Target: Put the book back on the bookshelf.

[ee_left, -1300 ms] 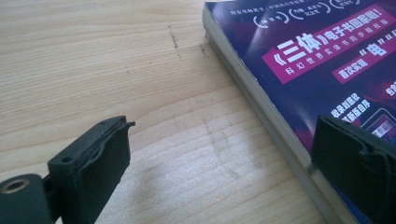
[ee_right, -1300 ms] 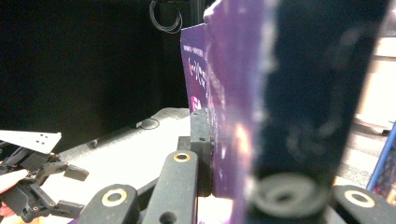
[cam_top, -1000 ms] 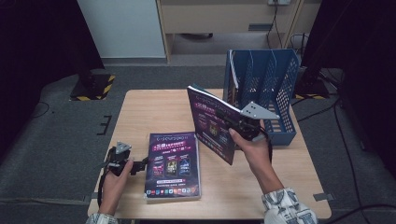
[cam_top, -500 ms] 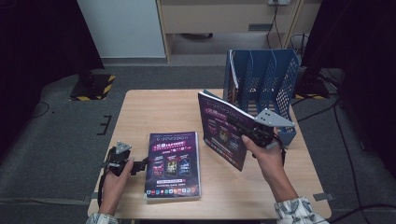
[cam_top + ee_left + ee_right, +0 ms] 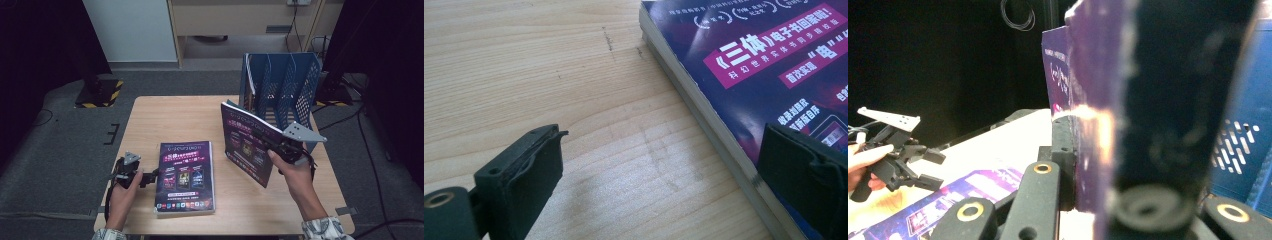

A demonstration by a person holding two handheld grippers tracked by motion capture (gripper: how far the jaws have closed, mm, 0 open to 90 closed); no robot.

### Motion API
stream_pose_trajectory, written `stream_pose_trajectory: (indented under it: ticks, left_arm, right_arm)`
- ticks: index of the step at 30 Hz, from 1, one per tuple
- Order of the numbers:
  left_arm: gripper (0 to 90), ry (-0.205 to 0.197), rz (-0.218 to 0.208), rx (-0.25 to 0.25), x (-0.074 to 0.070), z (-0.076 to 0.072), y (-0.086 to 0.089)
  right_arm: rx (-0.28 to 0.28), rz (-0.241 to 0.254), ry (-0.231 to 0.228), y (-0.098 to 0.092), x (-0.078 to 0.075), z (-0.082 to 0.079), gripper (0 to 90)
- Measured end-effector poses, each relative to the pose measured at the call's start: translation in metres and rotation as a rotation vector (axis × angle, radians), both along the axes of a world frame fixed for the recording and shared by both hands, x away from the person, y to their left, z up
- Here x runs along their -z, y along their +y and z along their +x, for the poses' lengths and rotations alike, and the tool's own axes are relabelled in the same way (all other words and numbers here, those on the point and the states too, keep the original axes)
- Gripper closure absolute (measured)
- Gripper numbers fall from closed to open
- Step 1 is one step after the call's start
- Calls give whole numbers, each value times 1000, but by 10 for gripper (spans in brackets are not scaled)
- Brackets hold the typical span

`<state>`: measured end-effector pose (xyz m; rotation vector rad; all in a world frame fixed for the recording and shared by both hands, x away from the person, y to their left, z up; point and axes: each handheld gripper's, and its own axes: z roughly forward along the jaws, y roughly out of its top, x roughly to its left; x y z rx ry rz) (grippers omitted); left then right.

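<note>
Right gripper point(image 5: 278, 148) clamped on a purple magazine point(image 5: 247, 140), held upright over the table point(image 5: 170, 120) just in front of the blue file rack point(image 5: 280, 92).

The right gripper view shows its jaws pinched tight on the magazine's edge, cover to either side, with the rack's perforated wall behind. The left gripper point(image 5: 150, 176) rests on the table with its jaws apart and nothing between them; the left gripper view shows the second magazine point(image 5: 749, 65), actually a thick stack, just beside one jaw. The high view shows that stack lying flat near the table's front, well apart from the rack. Pale wood tabletop, grey carpet, dark surroundings.
</note>
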<state>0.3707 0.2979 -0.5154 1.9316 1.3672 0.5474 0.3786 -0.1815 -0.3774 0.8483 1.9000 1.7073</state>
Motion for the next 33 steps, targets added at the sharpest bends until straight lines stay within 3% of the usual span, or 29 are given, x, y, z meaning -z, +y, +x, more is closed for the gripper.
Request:
stream_pose_trajectory:
  ticks: [24,33]
  left_arm:
    - [37,0,1,0,0,0,0]
    - [36,0,1,0,0,0,0]
  right_arm:
    - [65,-11,-4,-41,-6,-24,840]
    - [109,-20,-8,-55,-16,-34,840]
